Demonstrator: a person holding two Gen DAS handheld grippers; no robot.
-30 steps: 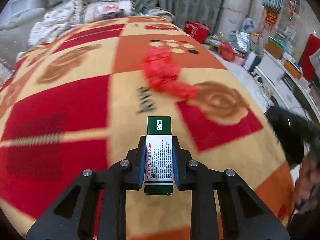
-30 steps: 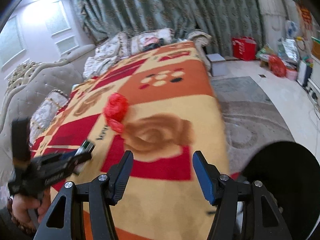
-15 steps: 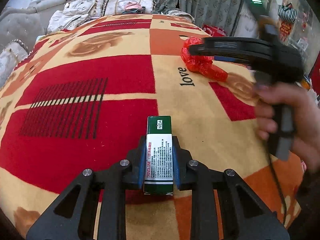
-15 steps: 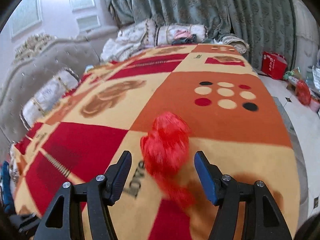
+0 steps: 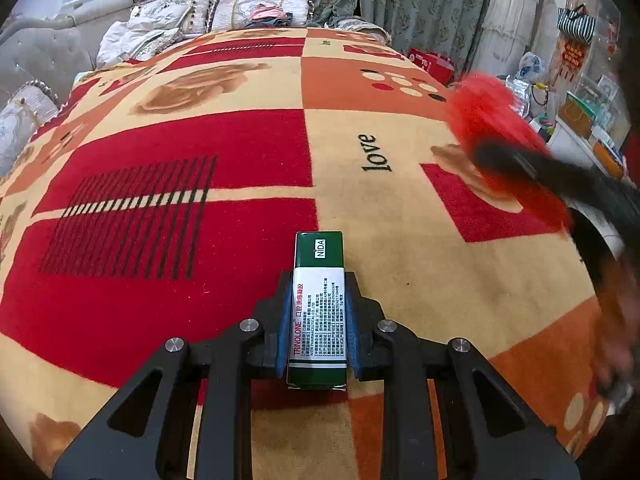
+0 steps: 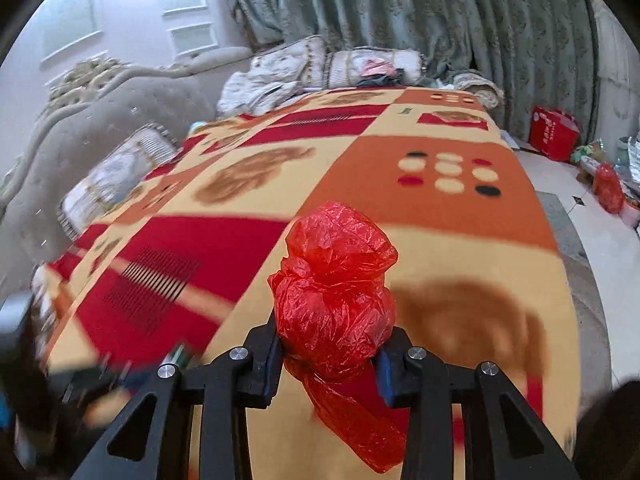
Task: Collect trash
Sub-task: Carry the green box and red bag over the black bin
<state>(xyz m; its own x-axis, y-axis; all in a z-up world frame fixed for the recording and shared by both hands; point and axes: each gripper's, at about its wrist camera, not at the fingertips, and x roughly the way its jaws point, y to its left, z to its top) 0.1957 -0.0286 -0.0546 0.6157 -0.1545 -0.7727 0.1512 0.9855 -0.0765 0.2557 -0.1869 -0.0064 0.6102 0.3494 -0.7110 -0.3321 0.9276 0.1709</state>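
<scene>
My left gripper [image 5: 318,312] is shut on a green and white medicine box [image 5: 319,304], held above the patterned blanket [image 5: 200,140]. My right gripper [image 6: 330,354] is shut on a crumpled red plastic bag [image 6: 336,296], lifted off the blanket [image 6: 460,248], its tail hanging below the fingers. In the left wrist view the red bag [image 5: 488,108] and the right gripper show blurred at the right edge. In the right wrist view the left gripper shows blurred at the lower left [image 6: 120,372].
The blanket covers a bed with pillows [image 6: 372,66] and a padded headboard [image 6: 80,120] at the far end. Curtains [image 6: 440,20] hang behind. A red box [image 6: 554,132] and clutter lie on the floor at right. A dark round shape [image 6: 612,428] sits at the lower right.
My right gripper has closed on the red bag and lifted it off the blanket, moving right in the left wrist view. My left gripper still holds the box.
</scene>
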